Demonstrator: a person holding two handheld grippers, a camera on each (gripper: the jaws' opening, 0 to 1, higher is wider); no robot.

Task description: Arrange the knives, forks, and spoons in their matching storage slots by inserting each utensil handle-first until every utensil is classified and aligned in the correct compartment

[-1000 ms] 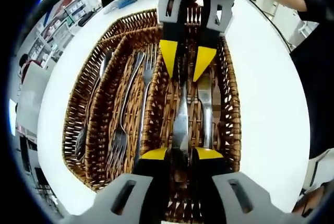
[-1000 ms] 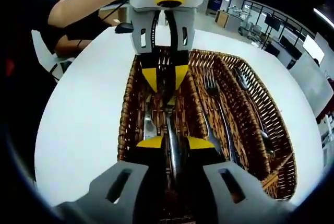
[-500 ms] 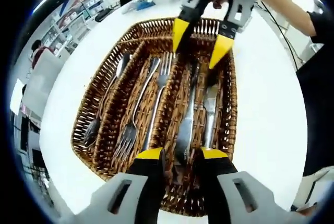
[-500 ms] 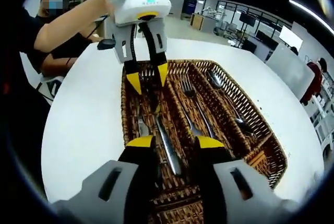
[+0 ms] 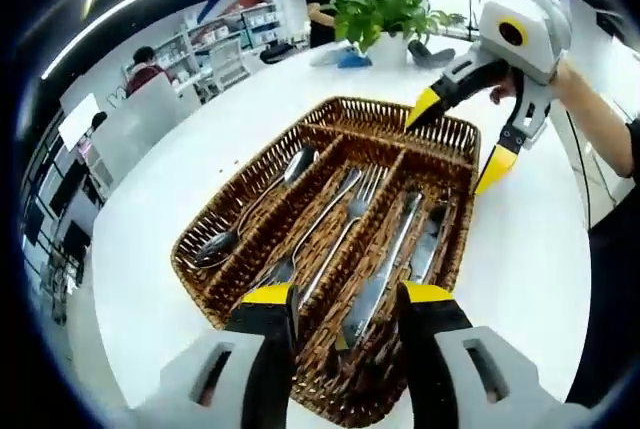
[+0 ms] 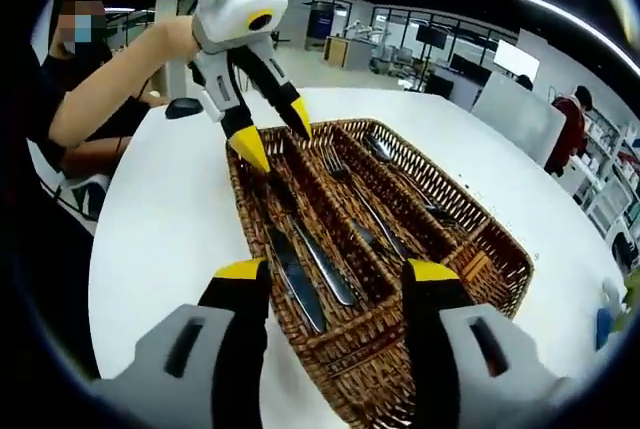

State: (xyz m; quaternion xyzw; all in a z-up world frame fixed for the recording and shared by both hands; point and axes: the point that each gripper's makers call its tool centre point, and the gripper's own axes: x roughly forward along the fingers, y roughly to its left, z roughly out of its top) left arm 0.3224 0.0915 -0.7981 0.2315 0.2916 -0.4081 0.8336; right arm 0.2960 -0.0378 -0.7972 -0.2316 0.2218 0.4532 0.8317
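Both grippers' yellow-tipped fingers are spreading wide with nothing between them: left gripper (image 5: 343, 301), right gripper (image 6: 339, 277). Beyond them a woven wicker tray (image 6: 502, 267) is sitting on the round white counter (image 5: 160, 249), holding two steel knives (image 6: 305, 269), forks (image 5: 340, 211) and spoons (image 5: 240, 224) in separate long slots.

A white tabletop (image 5: 150, 249) is being lit by ceiling strip lights (image 6: 545, 4) — a potted plant (image 5: 385, 14) is standing at its far edge, with shelving (image 5: 235, 34) and glass partitions (image 6: 440, 44) being seen beyond.
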